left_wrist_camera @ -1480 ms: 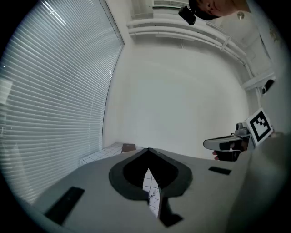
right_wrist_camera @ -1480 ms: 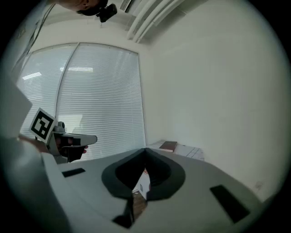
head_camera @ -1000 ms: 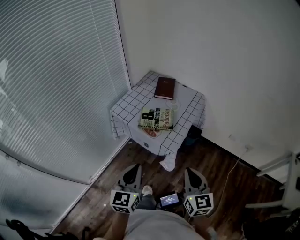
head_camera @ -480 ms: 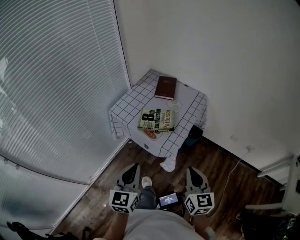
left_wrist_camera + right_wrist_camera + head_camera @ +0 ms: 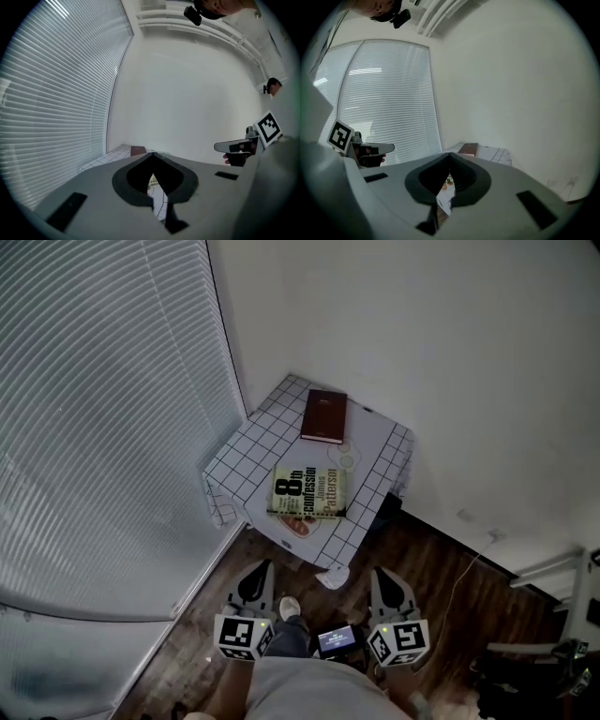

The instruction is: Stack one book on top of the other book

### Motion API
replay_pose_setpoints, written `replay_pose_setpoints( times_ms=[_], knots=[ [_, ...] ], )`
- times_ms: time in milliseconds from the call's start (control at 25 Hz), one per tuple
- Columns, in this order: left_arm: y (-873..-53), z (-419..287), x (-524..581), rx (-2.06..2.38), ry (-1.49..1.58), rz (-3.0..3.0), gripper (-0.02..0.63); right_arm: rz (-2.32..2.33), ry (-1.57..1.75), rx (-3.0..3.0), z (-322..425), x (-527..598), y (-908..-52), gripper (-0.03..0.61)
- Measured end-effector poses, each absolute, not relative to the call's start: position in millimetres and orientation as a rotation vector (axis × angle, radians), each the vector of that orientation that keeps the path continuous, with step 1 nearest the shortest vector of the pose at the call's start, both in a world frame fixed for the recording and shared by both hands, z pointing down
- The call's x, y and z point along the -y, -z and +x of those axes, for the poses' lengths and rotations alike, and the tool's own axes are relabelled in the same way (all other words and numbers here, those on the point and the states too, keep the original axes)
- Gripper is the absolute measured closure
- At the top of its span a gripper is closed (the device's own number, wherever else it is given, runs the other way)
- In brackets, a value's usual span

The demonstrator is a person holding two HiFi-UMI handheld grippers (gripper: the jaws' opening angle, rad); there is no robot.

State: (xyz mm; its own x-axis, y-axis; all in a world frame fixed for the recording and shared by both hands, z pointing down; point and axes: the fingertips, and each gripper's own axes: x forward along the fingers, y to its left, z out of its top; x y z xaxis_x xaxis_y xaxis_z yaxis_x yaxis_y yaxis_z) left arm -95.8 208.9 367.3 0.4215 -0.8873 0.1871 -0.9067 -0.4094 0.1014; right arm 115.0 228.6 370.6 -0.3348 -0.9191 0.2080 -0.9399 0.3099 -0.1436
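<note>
Two books lie apart on a small table [image 5: 244,451] covered with a white checked cloth. The dark red book [image 5: 324,415] is at the far side, the yellow-green paperback [image 5: 309,491] nearer the front edge. Both grippers are held low, short of the table, with nothing between their jaws. My left gripper [image 5: 256,571] is shut. My right gripper [image 5: 382,577] is shut too. In the left gripper view the red book [image 5: 138,151] shows beyond the shut jaws [image 5: 152,154]. The right gripper view shows the red book [image 5: 468,149] past its shut jaws [image 5: 450,156].
The table stands in a corner between window blinds [image 5: 94,427] on the left and a white wall [image 5: 422,352] behind. Dark wooden floor [image 5: 441,587] lies in front, with a cable [image 5: 469,563] running to the wall. A white rack [image 5: 562,568] stands at the right edge.
Both grippers and the head camera have moved toward the table; the table and books now appear larger and nearer. Both grippers stay shut.
</note>
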Motion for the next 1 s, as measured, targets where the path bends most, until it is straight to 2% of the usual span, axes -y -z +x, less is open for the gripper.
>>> replay_pose_setpoints(
  times_ms=[520,1000],
  knots=[
    [-386,-131,-88,1.492,-0.157,2.510,0.606,1.860,-0.401,2.380,86,-125,-376,0.572],
    [-402,-129,-16,1.444,-0.192,2.521,0.606,1.875,-0.449,2.282,98,-72,-394,0.571]
  ],
)
